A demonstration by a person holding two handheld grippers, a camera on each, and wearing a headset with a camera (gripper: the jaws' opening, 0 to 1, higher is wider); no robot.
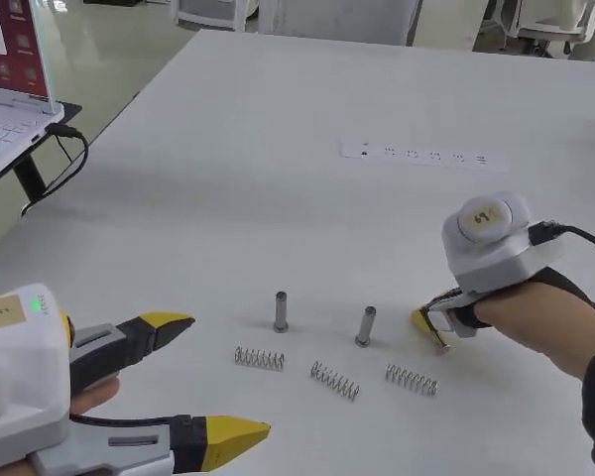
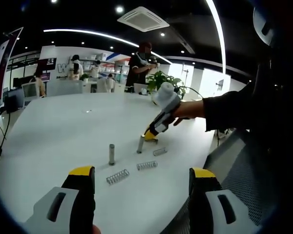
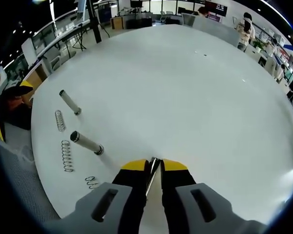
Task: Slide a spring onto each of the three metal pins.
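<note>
Steel pins (image 1: pixel 281 310) upright; springs (image 1: pixel 334 381) flat, axes sideways; R gripper (image 3: pixel 155 164) clamps third pin (image 3: pixel 150 176).

Near the right claw (image 1: pixel 431 325), glossy yellow plastic at its tips, dull grey metal pins (image 1: pixel 281 310) and shiny wire springs (image 1: pixel 259 358) rest on the smooth, matt white tabletop (image 1: pixel 278 178).

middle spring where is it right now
In the head view the middle spring lies flat on the table, between the left spring and the right spring, just in front of the upright pin beside the right gripper.
</note>
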